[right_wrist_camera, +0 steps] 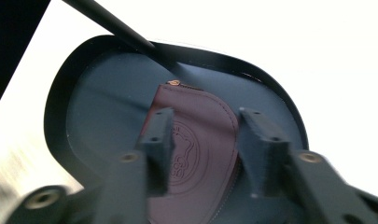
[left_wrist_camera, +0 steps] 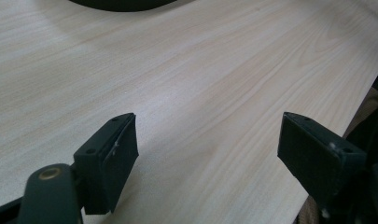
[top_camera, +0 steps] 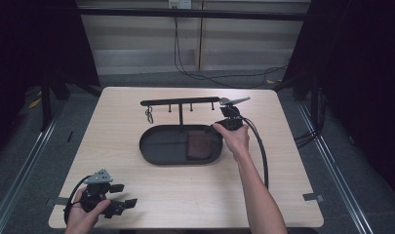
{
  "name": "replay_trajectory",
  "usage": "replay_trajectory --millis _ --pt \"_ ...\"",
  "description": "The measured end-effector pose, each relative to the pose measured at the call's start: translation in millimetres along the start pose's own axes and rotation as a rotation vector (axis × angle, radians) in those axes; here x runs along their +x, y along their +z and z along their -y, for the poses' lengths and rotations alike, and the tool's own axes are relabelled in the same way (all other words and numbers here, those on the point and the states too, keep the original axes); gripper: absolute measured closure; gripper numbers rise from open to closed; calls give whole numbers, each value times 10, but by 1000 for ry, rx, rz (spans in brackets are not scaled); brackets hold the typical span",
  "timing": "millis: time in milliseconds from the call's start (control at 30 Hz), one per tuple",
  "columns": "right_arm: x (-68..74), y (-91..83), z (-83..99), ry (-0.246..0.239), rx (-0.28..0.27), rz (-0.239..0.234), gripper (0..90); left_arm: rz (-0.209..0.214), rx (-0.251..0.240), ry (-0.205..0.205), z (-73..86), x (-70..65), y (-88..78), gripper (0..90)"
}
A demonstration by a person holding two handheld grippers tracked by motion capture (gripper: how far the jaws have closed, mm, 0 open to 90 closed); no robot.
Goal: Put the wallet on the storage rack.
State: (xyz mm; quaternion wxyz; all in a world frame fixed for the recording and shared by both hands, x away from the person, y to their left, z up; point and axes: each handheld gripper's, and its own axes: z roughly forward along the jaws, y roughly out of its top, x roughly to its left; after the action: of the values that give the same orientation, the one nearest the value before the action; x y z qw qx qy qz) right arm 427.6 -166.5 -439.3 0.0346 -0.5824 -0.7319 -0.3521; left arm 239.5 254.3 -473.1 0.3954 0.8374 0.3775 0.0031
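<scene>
Inside tray (right_wrist_camera: 56, 121) | pouch (right_wrist_camera: 200, 135): embossed round emblem, unreadable | right tongs (right_wrist_camera: 203, 140) apart

I read this as a lab or recording studio. A lone pale wood tabletop (top_camera: 185, 195) sits mid-frame between black curtains (top_camera: 34, 44) at the left and right edges. Metal floor rails (top_camera: 19, 161) run down the lower left, and cables (top_camera: 219, 78) trail across the grey floor up top.

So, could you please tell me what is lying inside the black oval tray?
A dark red zipped pouch lies flat in the right end of the black oval tray. The right tongs stand open just above it. Whatever is under the pouch is covered.
</scene>
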Motion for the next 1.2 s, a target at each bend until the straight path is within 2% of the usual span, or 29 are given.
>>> replay_trajectory --millis 167,400,633,1000,1200 --pt "18 -76 8 -18 -22 6 409 -3 3 -5 -1 5 -1 199" --pt "43 -200 38 -51 -61 12 319 -8 3 -12 -1 13 -1 199" --pt "43 -288 127 -80 -77 20 237 -15 -10 -29 1 21 -6 198" --pt "2 -463 282 -105 -106 30 204 -31 -14 -46 -1 31 -1 198" --pt "-13 -540 383 -121 -114 44 199 -25 -15 -52 2 34 -8 199"
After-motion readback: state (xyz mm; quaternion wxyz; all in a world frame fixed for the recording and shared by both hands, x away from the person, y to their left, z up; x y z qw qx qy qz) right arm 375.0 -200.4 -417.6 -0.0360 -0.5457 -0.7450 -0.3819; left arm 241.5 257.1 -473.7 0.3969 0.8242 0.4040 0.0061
